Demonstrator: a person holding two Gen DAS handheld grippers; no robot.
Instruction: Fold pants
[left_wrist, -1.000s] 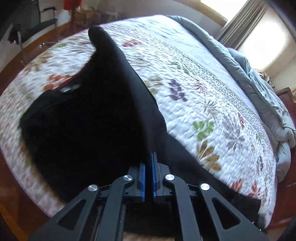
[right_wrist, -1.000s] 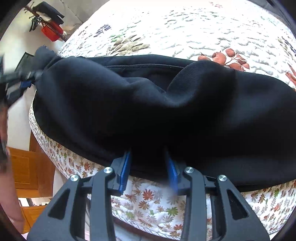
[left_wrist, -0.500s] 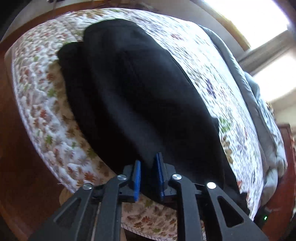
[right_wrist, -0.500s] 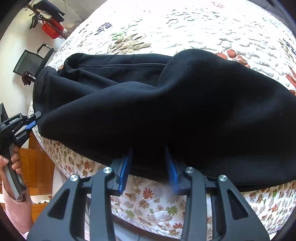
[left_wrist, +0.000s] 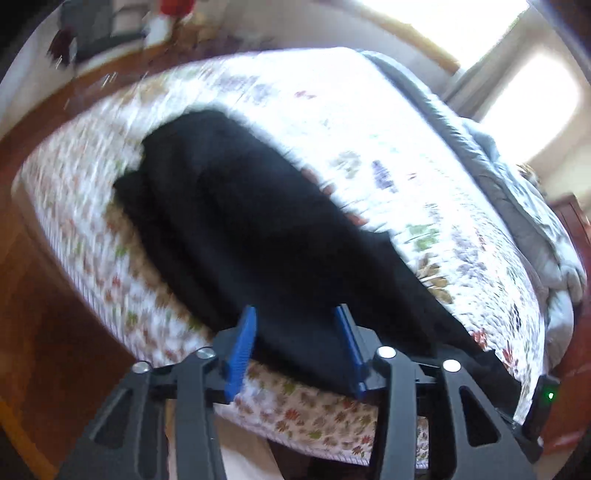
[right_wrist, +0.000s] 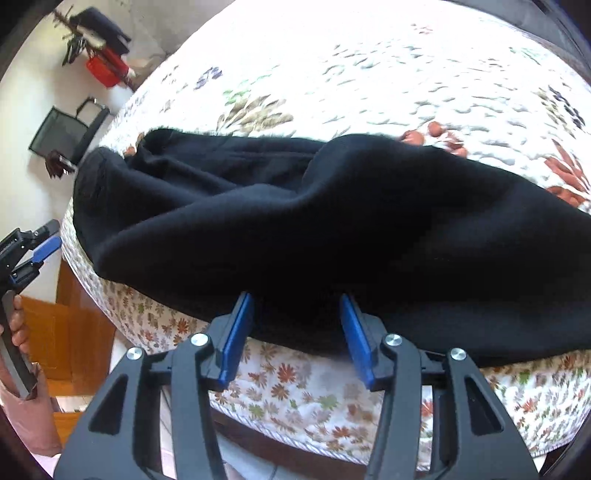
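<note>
Pants (right_wrist: 332, 229) of thick black fleece-like cloth lie in a long folded heap on the flowered quilt (right_wrist: 369, 74) of the bed, along its near edge, straight ahead of both grippers. The right gripper (right_wrist: 297, 336) has its blue pads spread wide apart with the near hem of the cloth sitting between them; nothing is pinched. The left gripper (left_wrist: 299, 350) is likewise spread wide in its own view, which is smeared by motion, with the end of the bundle just ahead of and between its pads; in the right wrist view it shows far to the left of the right gripper, held by a hand (right_wrist: 16, 332) off the end of the heap and apart from the cloth. The fabric looks soft, limp and fairly heavy for clothing: it sags into rounded ridges, with a raised hump ahead and slightly right of the right gripper and loose layers showing at the far left end. It should not slip much between rubbery pads, but several layers stacked together will be bulky, and a shallow bite may catch only the top layer and pull the fold open. Good places to take hold appear to be the thick doubled edge nearest each gripper, taking all layers at once and lifting both ends evenly.
</note>
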